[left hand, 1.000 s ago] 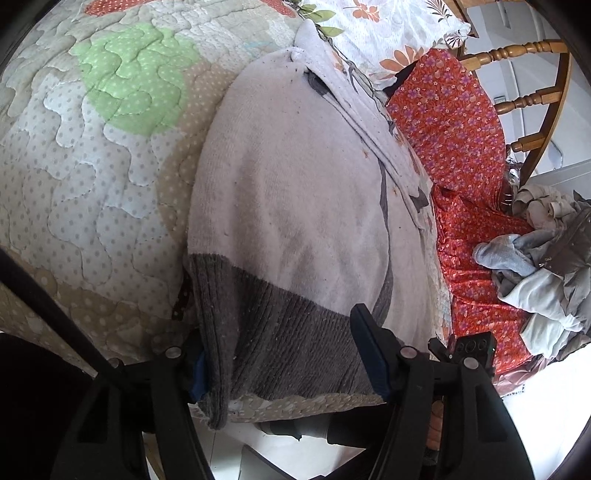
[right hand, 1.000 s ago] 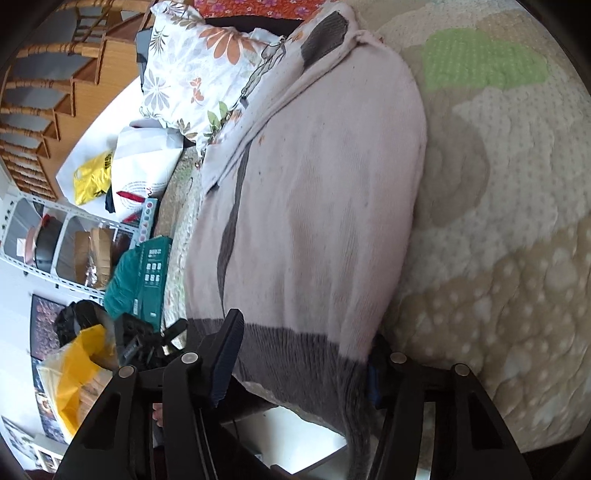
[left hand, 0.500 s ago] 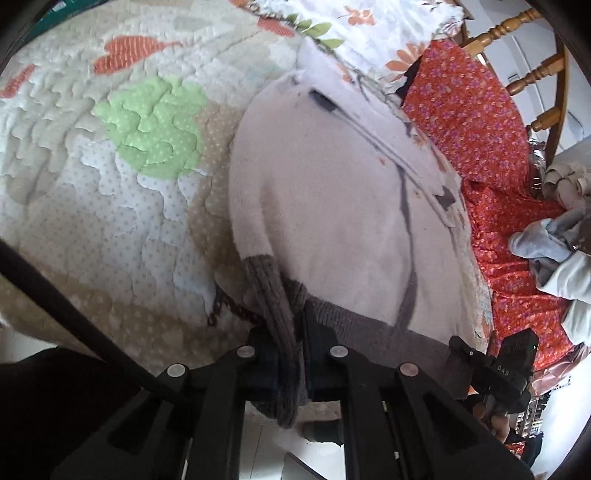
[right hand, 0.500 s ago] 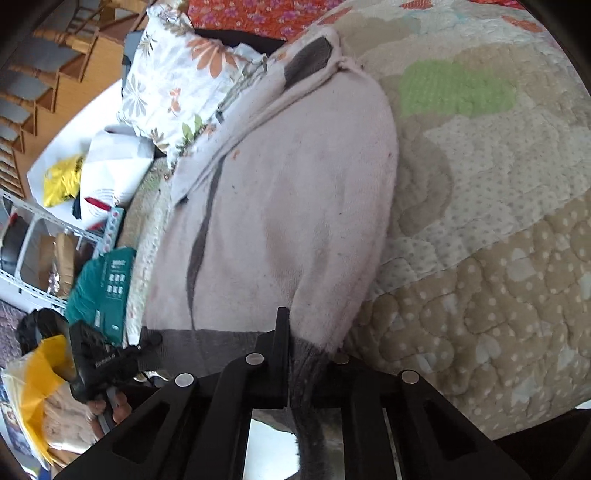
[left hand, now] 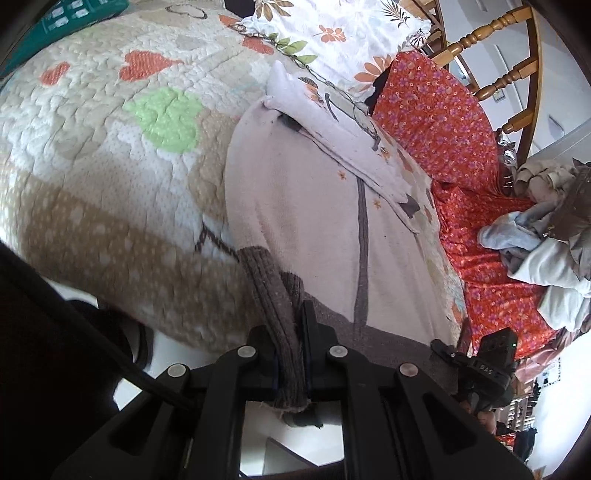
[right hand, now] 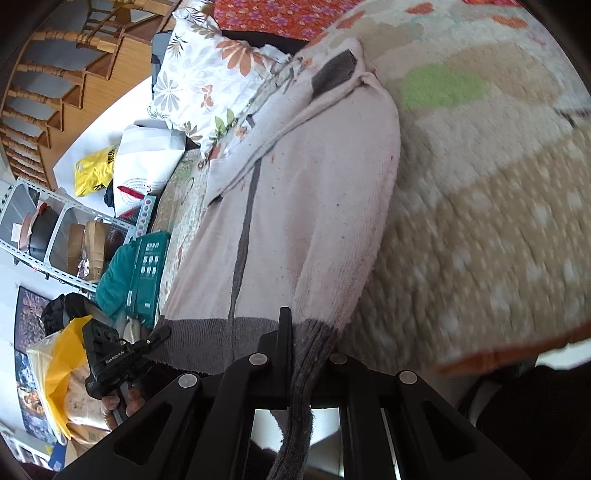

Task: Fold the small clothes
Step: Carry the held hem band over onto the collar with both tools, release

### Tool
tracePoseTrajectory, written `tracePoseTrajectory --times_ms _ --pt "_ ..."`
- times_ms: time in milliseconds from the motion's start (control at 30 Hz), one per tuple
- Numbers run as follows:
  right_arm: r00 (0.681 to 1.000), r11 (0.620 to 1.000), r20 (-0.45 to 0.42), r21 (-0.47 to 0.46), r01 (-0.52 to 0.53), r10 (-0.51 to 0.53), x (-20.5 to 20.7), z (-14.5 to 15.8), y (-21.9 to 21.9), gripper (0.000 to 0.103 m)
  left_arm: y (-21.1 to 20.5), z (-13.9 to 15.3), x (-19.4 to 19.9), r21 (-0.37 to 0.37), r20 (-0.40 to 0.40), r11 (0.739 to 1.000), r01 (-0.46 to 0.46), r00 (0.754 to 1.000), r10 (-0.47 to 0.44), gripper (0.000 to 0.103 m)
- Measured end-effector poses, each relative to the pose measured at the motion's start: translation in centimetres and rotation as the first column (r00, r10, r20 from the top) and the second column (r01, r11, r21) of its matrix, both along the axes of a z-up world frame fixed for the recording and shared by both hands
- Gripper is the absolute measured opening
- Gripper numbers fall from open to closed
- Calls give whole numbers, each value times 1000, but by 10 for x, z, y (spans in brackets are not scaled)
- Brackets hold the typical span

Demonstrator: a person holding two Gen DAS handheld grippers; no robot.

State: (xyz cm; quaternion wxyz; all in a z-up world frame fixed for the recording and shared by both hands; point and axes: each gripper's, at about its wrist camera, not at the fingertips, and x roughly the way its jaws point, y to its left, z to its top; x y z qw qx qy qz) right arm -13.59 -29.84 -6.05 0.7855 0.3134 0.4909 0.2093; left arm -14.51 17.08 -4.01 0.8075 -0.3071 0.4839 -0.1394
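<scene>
A pale pink knit sweater (left hand: pixel 314 206) with a grey ribbed hem lies lengthwise on the quilted bed; it also shows in the right wrist view (right hand: pixel 317 206). My left gripper (left hand: pixel 290 332) is shut on one corner of the grey hem (left hand: pixel 273 295), which is bunched between its fingers. My right gripper (right hand: pixel 306 339) is shut on the opposite hem corner (right hand: pixel 314 354). The hem stretches between the two grippers at the bed's near edge. A sleeve is folded across the sweater's upper part (left hand: pixel 354 147).
The quilt (left hand: pixel 110 166) has heart patches. A floral pillow (left hand: pixel 343 33) and a red flowered cloth (left hand: pixel 443 122) lie beyond the sweater. A pile of other clothes (left hand: pixel 546 240) sits at the right. A shelf unit (right hand: pixel 55 229), bags and a wooden stair (right hand: pixel 55 74) stand beside the bed.
Both grippers have gone from open around the hem to shut on its corners. They have lifted slightly and the hem corners are now bunched and pulled up from the bed edge.
</scene>
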Motion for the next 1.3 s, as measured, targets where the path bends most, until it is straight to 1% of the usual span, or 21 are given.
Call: tracePoseTrajectory --times_ms 133,200,267,367,500,600,667,733,867,967,1000,1100,1200,1233,1267,1300 --pt "999 1000 -26 -2 -31 31 -6 -7 2 5 1 1 0 17 7 1000 1 1000 -1 8" --pt "999 999 -16 -3 -41 41 2 -1 5 5 6 5 13 3 16 1000 -6 1000 6 8" --pt "998 998 15 -22 -58 59 16 14 11 5 8 13 29 8 34 1000 -11 999 10 8" --pt "994 995 73 -60 -81 85 42 42 18 5 12 29 69 33 74 999 -21 997 19 8" --pt "983 991 166 -119 -54 73 98 81 27 5 15 42 139 32 101 998 -51 994 48 8" --pt "981 993 188 -112 -24 45 142 93 32 5 15 43 188 45 104 995 -88 991 83 8" --pt "982 993 186 -114 -5 26 166 92 33 5 13 40 213 66 98 993 -103 991 96 8" --pt "987 994 161 -108 5 12 190 83 34 5 11 33 234 76 76 991 -109 992 104 8" --pt "997 997 75 -79 12 -6 228 54 30 6 4 17 262 103 32 990 -96 995 93 9" --pt "999 998 25 -62 33 -31 249 35 22 6 3 6 284 90 -4 991 -102 995 103 9" --pt "999 998 10 -42 49 -48 258 30 18 6 3 4 293 78 -11 991 -109 994 111 9" --pt "996 996 9 21 85 -85 282 25 6 7 2 3 320 73 4 989 -128 992 128 10" --pt "989 986 44 92 139 -144 308 25 -7 8 6 6 343 43 36 986 -164 986 162 10" --pt "985 982 54 105 155 -161 314 25 -11 11 8 8 347 39 48 983 -180 983 178 15" --pt "982 980 64 108 169 -176 320 25 -14 19 9 10 350 44 60 981 -191 980 189 21" --pt "978 979 81 83 188 -194 325 27 -15 45 11 14 352 57 78 977 -207 976 202 35"
